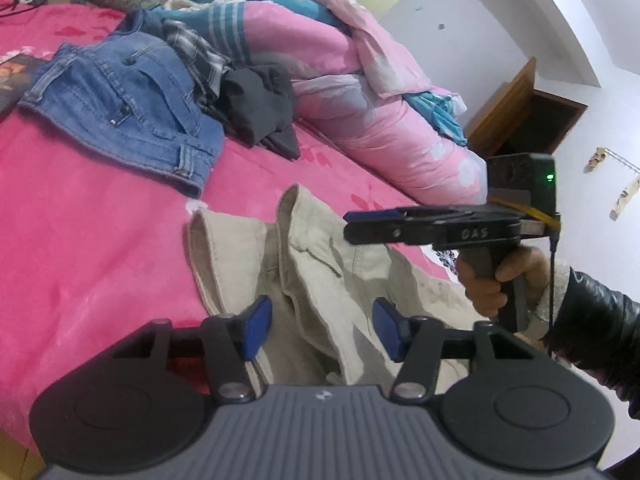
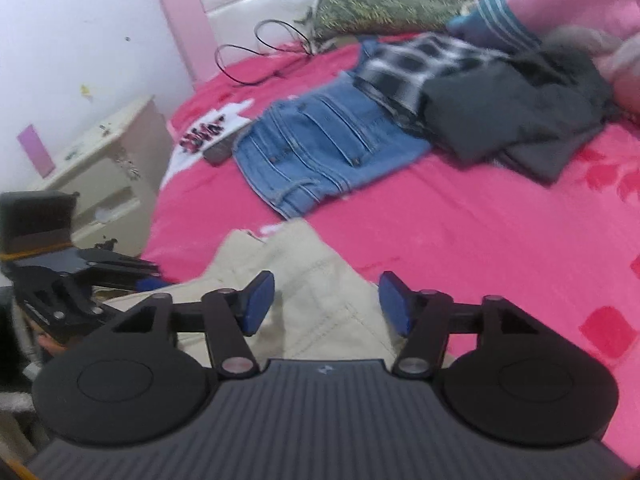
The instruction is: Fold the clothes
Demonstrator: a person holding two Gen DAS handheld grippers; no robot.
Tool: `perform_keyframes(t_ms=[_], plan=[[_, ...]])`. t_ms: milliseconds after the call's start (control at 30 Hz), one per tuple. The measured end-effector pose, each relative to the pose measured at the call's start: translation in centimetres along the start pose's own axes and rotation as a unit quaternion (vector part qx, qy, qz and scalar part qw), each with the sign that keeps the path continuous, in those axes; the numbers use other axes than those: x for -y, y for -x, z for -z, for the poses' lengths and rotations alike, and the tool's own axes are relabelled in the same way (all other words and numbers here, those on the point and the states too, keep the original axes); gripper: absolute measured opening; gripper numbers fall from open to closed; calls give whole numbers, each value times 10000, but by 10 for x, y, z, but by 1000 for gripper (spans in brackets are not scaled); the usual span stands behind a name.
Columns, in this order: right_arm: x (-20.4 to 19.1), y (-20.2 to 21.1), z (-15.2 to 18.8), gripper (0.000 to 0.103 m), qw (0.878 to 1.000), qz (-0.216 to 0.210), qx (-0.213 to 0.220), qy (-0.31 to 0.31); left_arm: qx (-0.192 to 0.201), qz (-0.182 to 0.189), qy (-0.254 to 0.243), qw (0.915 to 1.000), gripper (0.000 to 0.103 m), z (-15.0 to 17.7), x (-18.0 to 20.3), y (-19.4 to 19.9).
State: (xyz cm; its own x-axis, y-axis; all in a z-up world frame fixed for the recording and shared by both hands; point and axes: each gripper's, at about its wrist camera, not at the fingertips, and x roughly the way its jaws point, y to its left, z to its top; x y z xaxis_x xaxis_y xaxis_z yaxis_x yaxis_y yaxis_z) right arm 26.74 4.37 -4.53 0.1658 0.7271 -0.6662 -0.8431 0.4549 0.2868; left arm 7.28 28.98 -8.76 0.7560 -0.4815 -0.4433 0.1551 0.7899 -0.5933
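A bed with a bright pink blanket (image 1: 100,208) was seen, with a white wall behind it. A beige garment (image 1: 320,272) was spread out crumpled on the near part of the blanket. It was pale and creased, with stitched seams and two open ends turned up.

The left gripper (image 1: 322,326) was held low over the near end of the beige garment. Its blue pads (image 1: 256,326) were set apart, and cloth was seen between them, but no squeeze on it was seen. The right gripper (image 2: 327,304) was held over the same garment from the other side. Its blue pads were also kept apart, with cloth under the gap and nothing pinched.

Farther back, a blue denim piece (image 2: 320,148) was laid flat on the blanket. A dark grey cloth (image 2: 516,116) and a checked cloth (image 2: 416,64) were piled just beside it. A pink quilt (image 1: 360,92) was heaped behind them. A pale bedside cabinet (image 2: 100,176) was seen beside the bed.
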Motion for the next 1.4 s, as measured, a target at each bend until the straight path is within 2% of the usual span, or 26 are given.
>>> perform_keyframes(t_ms=[33, 67, 133, 267, 433, 567, 667, 700, 833, 900, 1000, 1067, 1133, 1233, 1400], plan=[[2, -3, 1, 58, 10000, -25, -77, -51, -15, 5, 27, 10000, 41, 0, 0, 1], [2, -6, 3, 56, 9998, -61, -159, -81, -34, 18, 57, 10000, 28, 0, 1, 1], [-4, 0, 5, 13, 10000, -13, -95, 6, -102, 82, 121, 9998, 14, 2, 2, 1], [-19, 22, 6, 6, 9994, 62, 212, 250, -96, 131, 246, 9996, 8, 6, 4, 5], [-42, 46, -5, 5, 9966, 55, 497, 653, 67, 584, 584, 9966, 6, 10, 8, 28], [-59, 37, -17, 5, 9938, -125, 482, 993, 159, 832, 1090, 9904, 5, 19, -2, 45], [-67, 16, -21, 5, 9920, -157, 378, 1194, 189, 561, 1229, 9907, 6, 28, -12, 47], [-67, 7, -20, 0, 9915, -122, 322, 1252, 168, 496, 1277, 9904, 6, 31, -15, 46], [-64, -30, -18, 0, 9891, 194, -33, 1458, 140, 438, 1284, 9906, 17, 35, -20, 41], [-58, -40, -17, 1, 9912, 252, -182, 1290, 159, 436, 1265, 9909, 20, 35, -21, 41], [-46, -33, -19, 3, 9968, -47, -50, 795, 165, 456, 1118, 9925, 22, 35, -19, 41], [-39, -23, -18, 12, 9981, -372, 30, 481, 164, 502, 974, 9938, 30, 35, -17, 42], [-36, -17, -13, 44, 9982, -417, -23, 439, 185, 533, 743, 9956, 39, 36, -11, 45], [-33, -10, 0, 46, 9976, -255, -315, 566, 203, 498, 421, 9977, 42, 39, -3, 49], [-21, 4, 17, 50, 9966, -82, -604, 558, 244, 456, 431, 9977, 32, 42, -5, 51]])
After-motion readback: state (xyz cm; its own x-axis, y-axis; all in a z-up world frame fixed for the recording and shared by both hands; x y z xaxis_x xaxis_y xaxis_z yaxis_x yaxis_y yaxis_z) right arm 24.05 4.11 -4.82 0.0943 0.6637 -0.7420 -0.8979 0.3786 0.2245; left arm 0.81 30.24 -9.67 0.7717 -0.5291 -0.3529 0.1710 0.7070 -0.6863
